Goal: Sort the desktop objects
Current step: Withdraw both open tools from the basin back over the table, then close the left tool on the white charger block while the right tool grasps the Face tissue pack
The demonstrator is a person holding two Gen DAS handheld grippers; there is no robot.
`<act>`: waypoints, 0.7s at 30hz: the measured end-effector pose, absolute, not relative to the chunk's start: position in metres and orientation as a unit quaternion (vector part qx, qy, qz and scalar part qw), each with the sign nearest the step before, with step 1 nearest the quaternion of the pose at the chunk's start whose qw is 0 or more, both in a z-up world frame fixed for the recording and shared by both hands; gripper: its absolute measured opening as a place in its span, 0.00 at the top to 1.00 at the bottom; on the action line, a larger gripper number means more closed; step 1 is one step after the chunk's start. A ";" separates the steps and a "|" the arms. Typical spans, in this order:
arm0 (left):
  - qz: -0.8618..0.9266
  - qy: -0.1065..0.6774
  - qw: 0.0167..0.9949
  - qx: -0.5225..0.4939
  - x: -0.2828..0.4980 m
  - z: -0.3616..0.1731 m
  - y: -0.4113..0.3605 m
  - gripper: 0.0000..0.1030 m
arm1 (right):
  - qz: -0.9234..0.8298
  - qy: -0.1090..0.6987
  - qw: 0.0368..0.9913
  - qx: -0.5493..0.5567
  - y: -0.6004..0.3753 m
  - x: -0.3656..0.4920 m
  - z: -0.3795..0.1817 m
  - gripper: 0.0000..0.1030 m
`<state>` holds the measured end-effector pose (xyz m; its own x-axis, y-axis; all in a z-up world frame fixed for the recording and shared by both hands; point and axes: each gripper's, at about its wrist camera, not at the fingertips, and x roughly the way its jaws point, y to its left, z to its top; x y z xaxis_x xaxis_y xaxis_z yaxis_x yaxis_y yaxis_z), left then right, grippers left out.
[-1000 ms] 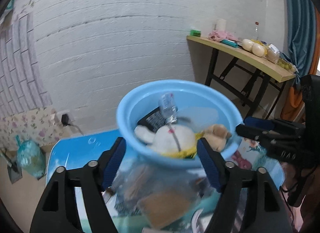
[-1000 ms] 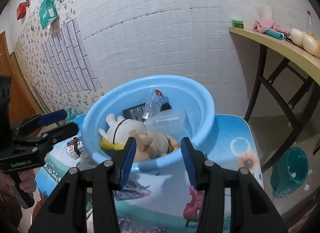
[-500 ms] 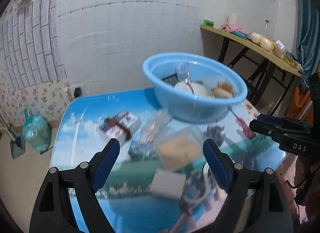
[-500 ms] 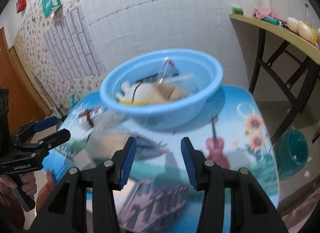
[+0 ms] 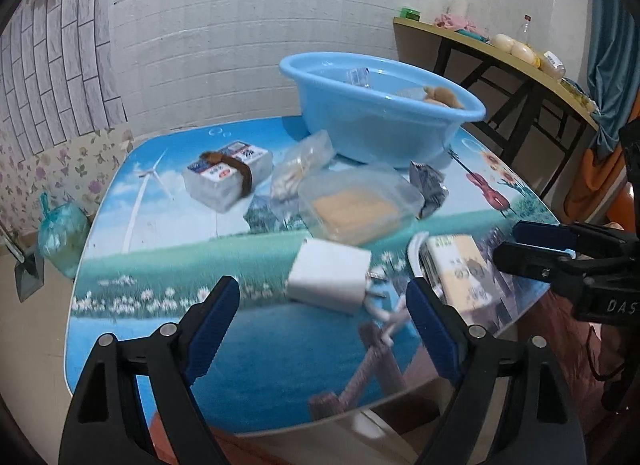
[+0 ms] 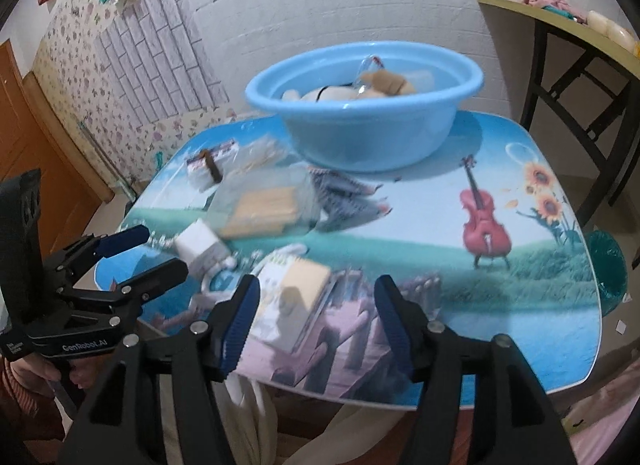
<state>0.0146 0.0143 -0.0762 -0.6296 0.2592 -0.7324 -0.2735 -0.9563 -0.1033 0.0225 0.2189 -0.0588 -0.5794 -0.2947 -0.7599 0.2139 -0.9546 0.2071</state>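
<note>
While both grippers gape empty, white charger (image 5: 329,280) prongs point right.

**What my table carries**

My table (image 5: 280,365) has a printed landscape top. On it I see a blue basin (image 5: 372,125) at the back, a banded packet (image 5: 228,177), a clear box (image 5: 360,205), a white charger (image 5: 328,281) and a small carton (image 5: 460,269).

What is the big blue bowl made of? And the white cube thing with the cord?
The blue basin looks like smooth plastic: even colour, a soft sheen and a thin rolled rim. The white charger block seems hard matte plastic, with crisp flat faces, and small metal prongs sticking out of one end. Its cord is probably rubbery plastic, since it bends in a loop.
</note>
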 end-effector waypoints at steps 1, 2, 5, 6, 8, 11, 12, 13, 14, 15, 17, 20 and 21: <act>0.902 0.010 0.148 -0.405 0.017 -0.077 0.014 0.17 | -0.887 -0.042 0.146 0.437 0.216 0.025 -0.060 0.42; 0.902 0.011 0.148 -0.406 0.020 -0.078 0.013 0.17 | -0.886 -0.040 0.148 0.438 0.213 0.026 -0.061 0.42; 0.901 0.007 0.146 -0.408 0.023 -0.080 0.008 0.17 | -0.883 -0.033 0.154 0.442 0.205 0.029 -0.064 0.37; 0.902 0.007 0.145 -0.408 0.023 -0.080 0.007 0.17 | -0.882 -0.030 0.158 0.442 0.202 0.029 -0.064 0.36; 0.902 0.004 0.140 -0.408 0.022 -0.080 0.004 0.17 | -0.883 -0.024 0.162 0.441 0.196 0.030 -0.064 0.36; 0.903 0.001 0.137 -0.408 0.020 -0.081 0.001 0.17 | -0.881 -0.013 0.162 0.444 0.190 0.030 -0.067 0.36; 0.902 0.001 0.136 -0.409 0.019 -0.082 0.001 0.17 | -0.880 -0.010 0.163 0.447 0.189 0.030 -0.069 0.36; 0.902 0.001 0.135 -0.410 0.018 -0.082 0.001 0.17 | -0.878 -0.009 0.162 0.450 0.188 0.029 -0.071 0.36; 0.902 0.001 0.135 -0.411 0.016 -0.083 0.001 0.17 | -0.877 -0.006 0.162 0.451 0.187 0.029 -0.073 0.36; 0.902 0.002 0.136 -0.411 0.015 -0.083 0.002 0.17 | -0.876 -0.002 0.161 0.454 0.185 0.028 -0.074 0.36; 0.902 0.005 0.141 -0.409 0.012 -0.083 0.004 0.17 | -0.875 0.005 0.162 0.455 0.184 0.027 -0.076 0.36; 0.899 0.012 0.150 -0.411 0.006 -0.086 0.010 0.17 | -0.877 0.013 0.157 0.454 0.183 0.026 -0.077 0.36; 0.897 0.012 0.152 -0.414 0.004 -0.088 0.011 0.17 | -0.877 0.013 0.154 0.455 0.185 0.025 -0.078 0.36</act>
<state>0.0037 0.0106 -0.0877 -0.6108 0.2622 -0.7471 -0.2827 -0.9536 -0.1035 0.0255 0.1847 -0.0783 -0.5390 -0.2574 -0.8020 0.2818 -0.9524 0.1163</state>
